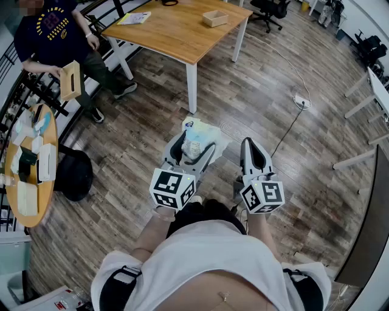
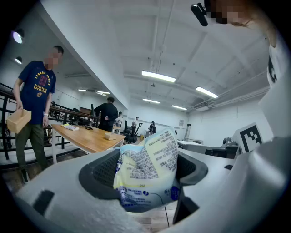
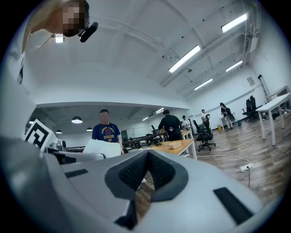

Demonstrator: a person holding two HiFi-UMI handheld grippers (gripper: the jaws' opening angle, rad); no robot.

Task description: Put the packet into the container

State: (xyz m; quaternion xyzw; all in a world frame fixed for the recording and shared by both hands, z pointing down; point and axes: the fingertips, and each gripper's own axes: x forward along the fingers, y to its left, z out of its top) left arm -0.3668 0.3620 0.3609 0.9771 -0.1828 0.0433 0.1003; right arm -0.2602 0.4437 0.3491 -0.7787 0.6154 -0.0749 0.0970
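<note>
**A:** Head view first. What is happening?

**B:** The person is standing on the plank floor, well apart from the light wooden table (image 1: 176,33). The left gripper (image 1: 193,149) is clamping a crinkled white, yellow and blue plastic packet (image 1: 200,130). The right gripper (image 1: 252,144) is riding beside it, carrying nothing.

**A:** And the container?

**B:** A small open wooden box (image 1: 216,18) is sitting on the table's far part. A person in a dark blue shirt (image 1: 51,30) is holding another plain wooden box (image 1: 71,80). I cannot tell which one is meant. I am judging that the carrying step is in hand, with the packet gripped and nowhere near either box.

**A:** Left gripper view?

**B:** The jaws are standing fairly wide, and the pads (image 2: 102,175) are pressing the packet from both sides. It is bulging upward between them.

**A:** Right gripper view?

**B:** The jaws are meeting with nothing between them. Only floor is showing through the slit beneath.

**A:** What is the next move calling for?

**B:** Probably walking the packet over the box opening before spreading the jaws. The box is looking small, so aim matters.
</note>
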